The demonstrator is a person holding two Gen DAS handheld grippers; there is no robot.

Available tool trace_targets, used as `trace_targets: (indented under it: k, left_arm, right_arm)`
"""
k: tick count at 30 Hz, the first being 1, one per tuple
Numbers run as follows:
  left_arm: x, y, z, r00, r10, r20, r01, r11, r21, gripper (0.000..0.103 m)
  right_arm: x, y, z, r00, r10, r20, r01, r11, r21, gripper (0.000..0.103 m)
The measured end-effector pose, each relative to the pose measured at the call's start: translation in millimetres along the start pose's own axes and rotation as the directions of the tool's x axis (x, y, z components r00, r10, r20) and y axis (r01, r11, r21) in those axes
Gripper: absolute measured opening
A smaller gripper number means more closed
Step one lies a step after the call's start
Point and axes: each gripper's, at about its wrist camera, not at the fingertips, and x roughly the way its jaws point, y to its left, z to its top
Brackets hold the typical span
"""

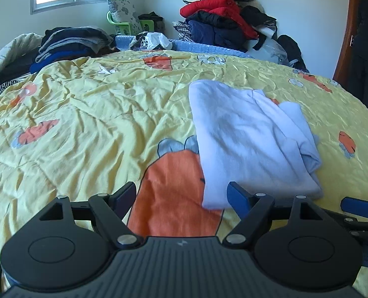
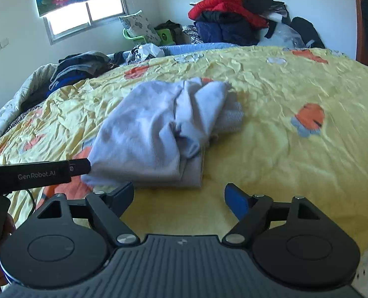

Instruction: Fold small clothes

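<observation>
On the yellow carrot-print bedspread (image 1: pixel 89 114), a folded pale lavender garment (image 1: pixel 246 134) is flanked by the left gripper (image 1: pixel 181 196) and right gripper (image 2: pixel 179 195), both held wide open and empty.

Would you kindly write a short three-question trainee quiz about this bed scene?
1. True or false: the left claw grips the pale garment.
2. Where does the garment lie? A) on the yellow bedspread B) on the red jacket pile C) on the window sill
3. Fill in: the right claw stands ____.

Key: 1 false, it stands open with nothing pinched; 2 A; 3 open.
</observation>
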Motion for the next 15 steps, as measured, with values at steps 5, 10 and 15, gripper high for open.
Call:
trace_targets:
  k: [5,10,15]
  left_arm:
    - [-8.8,3.5,-12.0,1.0,0.01,-0.013,-0.01,1.0,-0.012,0.08]
    - [-14.3,6.7,-25.8,1.0,0.014,-0.027,-0.015,1.0,-0.014,0.08]
    - [-18.5,9.5,-37.1,0.999,0.023,-0.036,-0.024,0.999,-0.023,0.08]
  right_arm:
    - [-12.9,3.2,-12.5,1.0,0.002,-0.008,-0.002,1.0,-0.007,0.089]
    - [-21.2,7.5,-23.6,1.0,0.005,-0.021,-0.005,1.0,-0.011,0.092]
    - [-25.6,10.0,-31.0,1.0,-0.003,-0.027,0.002,1.0,-0.018,0.095]
